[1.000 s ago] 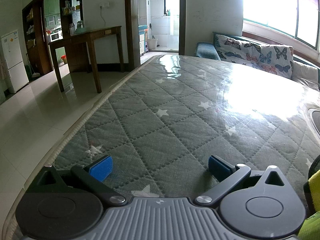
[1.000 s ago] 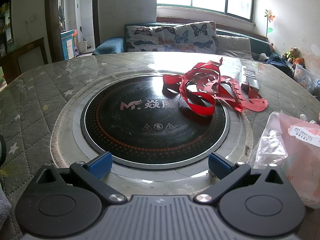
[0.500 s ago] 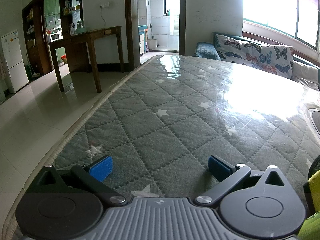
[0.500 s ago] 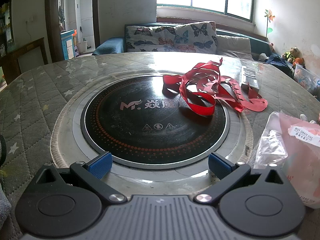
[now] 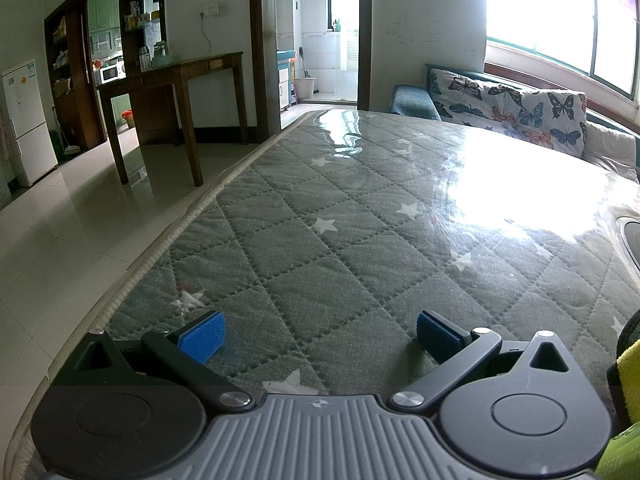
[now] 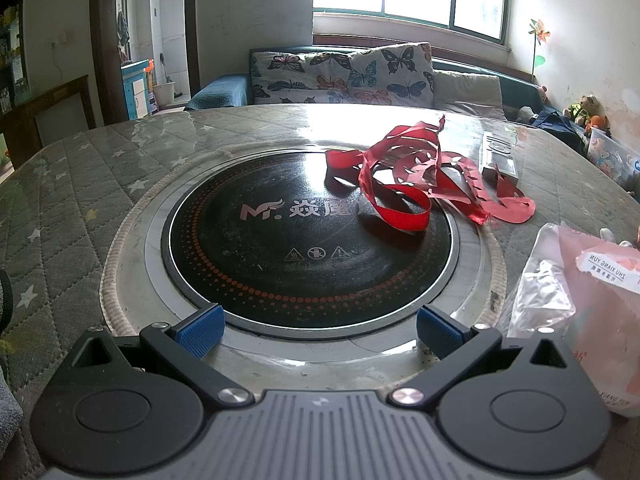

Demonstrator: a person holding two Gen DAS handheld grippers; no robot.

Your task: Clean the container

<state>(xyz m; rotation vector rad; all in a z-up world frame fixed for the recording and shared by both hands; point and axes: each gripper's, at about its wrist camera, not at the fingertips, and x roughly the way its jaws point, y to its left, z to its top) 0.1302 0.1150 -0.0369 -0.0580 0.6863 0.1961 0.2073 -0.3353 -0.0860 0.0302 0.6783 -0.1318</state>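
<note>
Through the left wrist camera I see my left claw (image 5: 318, 334) spread wide and empty, low over the quilted star-patterned cover of the desk (image 5: 360, 216), with nothing between its blue pads (image 5: 202, 336). At the far right edge a sliver of something yellow-green (image 5: 628, 364) shows, too cropped for me to name. No container appears here, so I judge that sweeping this claw around blind could knock that unseen thing off the near edge. Glare from the window (image 5: 560, 12) washes out the far right of the cover and could hide whatever lies there. Through the right wrist camera my right claw (image 6: 318, 334) is likewise released and holds nothing, near the rim of the round black cooktop (image 6: 308, 240) set into the desk. A tangle of red ribbon (image 6: 420, 184) lies partly on the cooktop's far right, a flat grey box (image 6: 498, 156) sits beyond it, and a clear plastic bag (image 6: 580, 300) rests just right of the claw. I cannot find the container in this view either. My worry is that I grab the wrong thing; reaching forward may also snag the ribbon, and turning right may drag the slippery bag.
</note>
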